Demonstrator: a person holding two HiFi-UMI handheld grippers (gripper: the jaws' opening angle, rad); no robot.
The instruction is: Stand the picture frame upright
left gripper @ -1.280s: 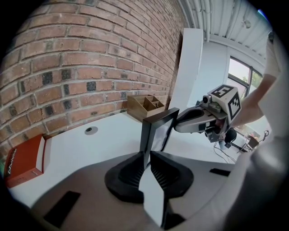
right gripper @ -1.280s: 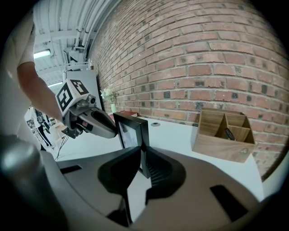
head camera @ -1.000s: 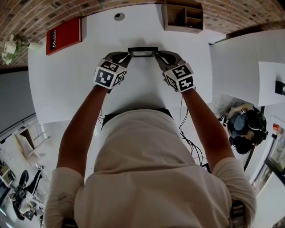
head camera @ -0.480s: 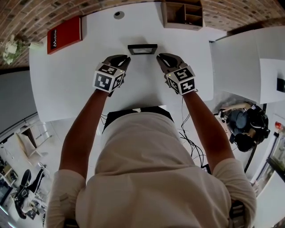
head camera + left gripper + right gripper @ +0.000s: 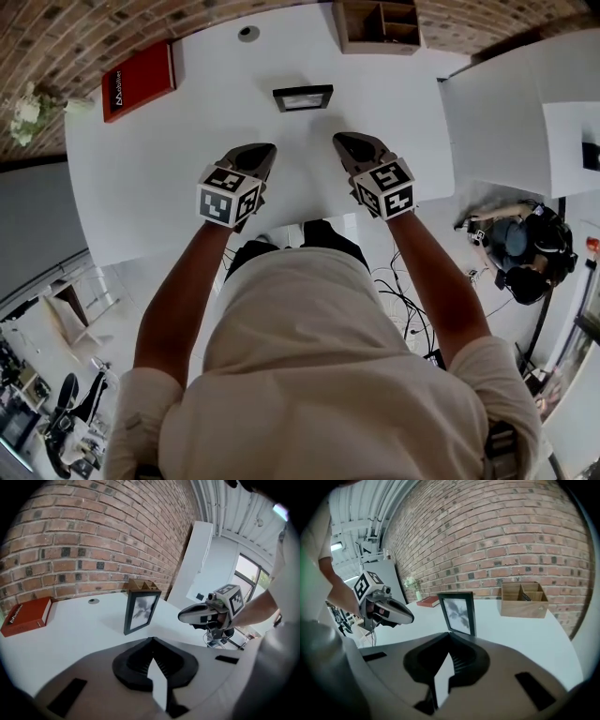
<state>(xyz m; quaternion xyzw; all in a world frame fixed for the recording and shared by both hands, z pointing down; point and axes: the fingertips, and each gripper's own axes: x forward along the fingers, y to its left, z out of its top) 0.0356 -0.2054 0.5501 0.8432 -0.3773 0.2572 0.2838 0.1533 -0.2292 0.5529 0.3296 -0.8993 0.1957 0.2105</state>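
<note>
Head view: the frame (image 5: 302,97) stands upright on the white surface (image 5: 159,178), toward its far side. A red book (image 5: 138,81) lies at the far left and a wooden box (image 5: 379,25) sits at the far edge. The left tongs (image 5: 260,153) and right tongs (image 5: 345,143) are held nearer the person, one on each side of the frame's line and well apart from it.

Left gripper view: the left tongs' jaws have just been closing and now meet at the tips with nothing between them. The frame stands beyond them, upright, its grey picture facing this way, with a brick wall (image 5: 93,536) behind. The right tongs show to the right, jaws together and empty.

Right gripper view: these jaws have likewise just been closing and now sit tip to tip, empty. The frame stands upright past the tips. The box is to its right, the book is behind it to the left, and the left tongs are at the left edge, shut.
</note>
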